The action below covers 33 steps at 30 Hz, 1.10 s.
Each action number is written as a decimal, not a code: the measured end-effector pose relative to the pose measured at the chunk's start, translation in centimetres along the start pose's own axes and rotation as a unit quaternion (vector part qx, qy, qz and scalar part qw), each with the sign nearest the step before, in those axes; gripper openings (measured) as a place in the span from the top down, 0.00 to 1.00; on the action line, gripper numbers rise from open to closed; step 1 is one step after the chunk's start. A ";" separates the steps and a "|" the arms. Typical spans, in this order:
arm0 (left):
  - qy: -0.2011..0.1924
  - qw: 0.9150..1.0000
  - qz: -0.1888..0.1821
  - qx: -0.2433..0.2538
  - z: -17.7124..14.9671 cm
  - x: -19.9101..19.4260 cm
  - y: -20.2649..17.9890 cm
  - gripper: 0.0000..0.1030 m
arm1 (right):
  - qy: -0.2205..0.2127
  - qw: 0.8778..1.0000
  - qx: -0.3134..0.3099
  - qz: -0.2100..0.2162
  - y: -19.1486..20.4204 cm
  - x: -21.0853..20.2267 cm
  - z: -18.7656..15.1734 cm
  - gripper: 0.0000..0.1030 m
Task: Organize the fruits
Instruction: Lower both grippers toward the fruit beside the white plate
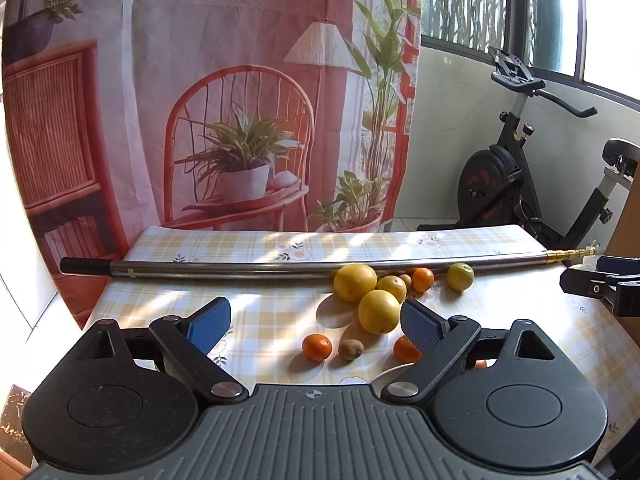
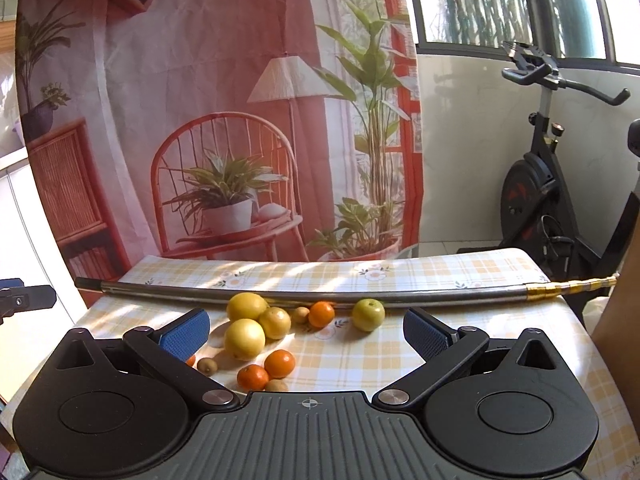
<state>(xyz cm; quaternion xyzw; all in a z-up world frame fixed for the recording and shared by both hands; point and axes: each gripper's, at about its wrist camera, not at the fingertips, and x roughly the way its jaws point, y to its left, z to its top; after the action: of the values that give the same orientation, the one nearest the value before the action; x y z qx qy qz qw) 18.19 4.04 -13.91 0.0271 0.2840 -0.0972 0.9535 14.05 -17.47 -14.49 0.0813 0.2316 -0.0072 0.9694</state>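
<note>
— How do the two grippers stand?

— The left gripper has its blue pads spread wide with nothing between them; it hangs above the checked tablecloth and touches no fruit. The right gripper is spread just as wide and holds nothing either (its tip shows at the right edge of the left wrist view).

— And the fruit?

— Loose on the cloth, just in front of a long metal pole lying across the table. Against the pole sit a big yellow citrus, a smaller yellow one, a brown kiwi, an orange mandarin and, a little apart to the right, a green-yellow fruit. Nearer the camera are another large yellow citrus, touching the smaller one, two mandarins side by side, and a second kiwi.

— Anything hard to see?

— One mandarin is mostly behind the right gripper's left finger, another kiwi is cut off by the gripper body, and in the left wrist view a pale rim beneath the right finger is too hidden to identify.
</note>
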 end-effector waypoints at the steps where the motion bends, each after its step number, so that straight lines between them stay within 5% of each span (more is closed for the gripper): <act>1: 0.007 1.000 0.002 0.003 -0.3 0.7 -0.1 0.12 | 0.004 1.000 -0.004 -0.003 -0.1 0.5 -0.2 0.00; 9: 0.062 0.997 -0.024 0.035 -1.7 5.5 -1.0 0.24 | 0.036 0.999 0.011 0.004 -1.3 4.0 -1.5 0.00; 20: 0.103 0.986 -0.074 0.109 -3.3 11.4 -3.2 0.66 | 0.071 0.995 0.065 0.021 -3.0 7.3 -2.9 0.09; 33: 0.171 0.981 -0.075 0.056 -3.3 17.8 -2.0 0.67 | 0.089 0.991 0.100 -0.001 -5.5 9.3 -3.7 0.14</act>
<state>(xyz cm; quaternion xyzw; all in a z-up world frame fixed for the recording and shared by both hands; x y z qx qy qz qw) 30.64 -0.62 -26.40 0.0751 0.4383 -0.1781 0.8778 20.42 -22.10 -22.80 0.1780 0.3156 -0.0239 0.9317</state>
